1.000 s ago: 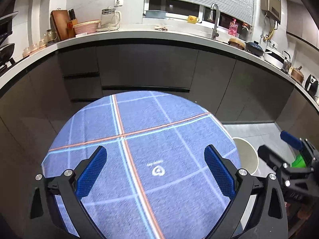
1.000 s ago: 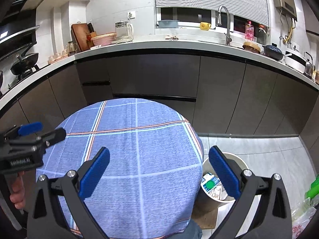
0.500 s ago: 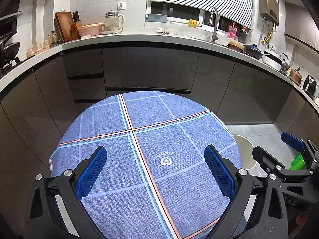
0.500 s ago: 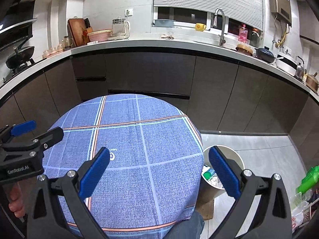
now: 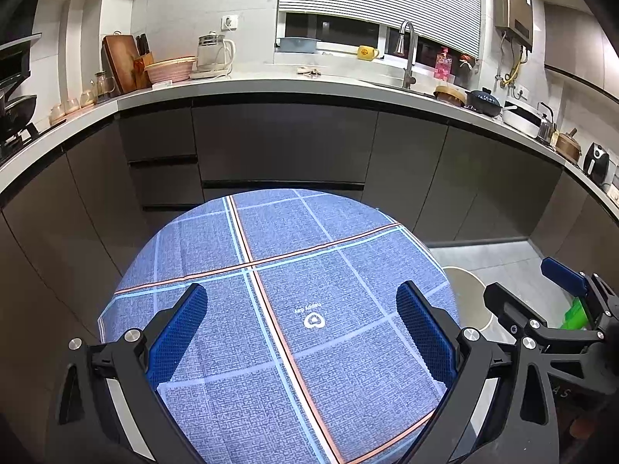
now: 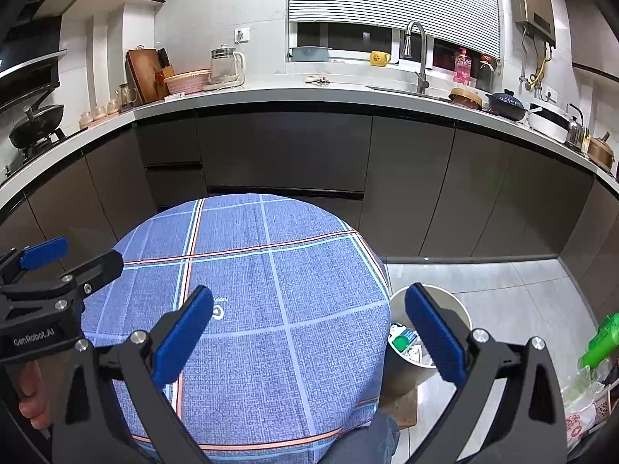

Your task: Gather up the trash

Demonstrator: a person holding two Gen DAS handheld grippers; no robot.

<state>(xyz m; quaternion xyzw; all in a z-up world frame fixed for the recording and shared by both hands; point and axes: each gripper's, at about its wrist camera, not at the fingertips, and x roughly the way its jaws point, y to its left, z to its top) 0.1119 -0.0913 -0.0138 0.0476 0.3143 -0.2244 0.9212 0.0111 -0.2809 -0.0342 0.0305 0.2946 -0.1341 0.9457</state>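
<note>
Left gripper (image 5: 301, 328) and right gripper (image 6: 309, 332) both hover spread wide, holding nothing, above a round table (image 6: 309, 232) under a blue checked cloth. A cream bin (image 6: 456, 305) stands on the floor just beside the table's right edge, with trash (image 6: 402, 342) inside. Bare floor tiles (image 6: 503, 290) lie beyond. Cloth print reads "happy day"; the left gripper's body reads "GenRobot.AI".

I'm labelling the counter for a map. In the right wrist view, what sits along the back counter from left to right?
Cutting board → pink basket → glass kettle → yellow mug → faucet → pink bottle → dark lidded pot → white pan.
</note>
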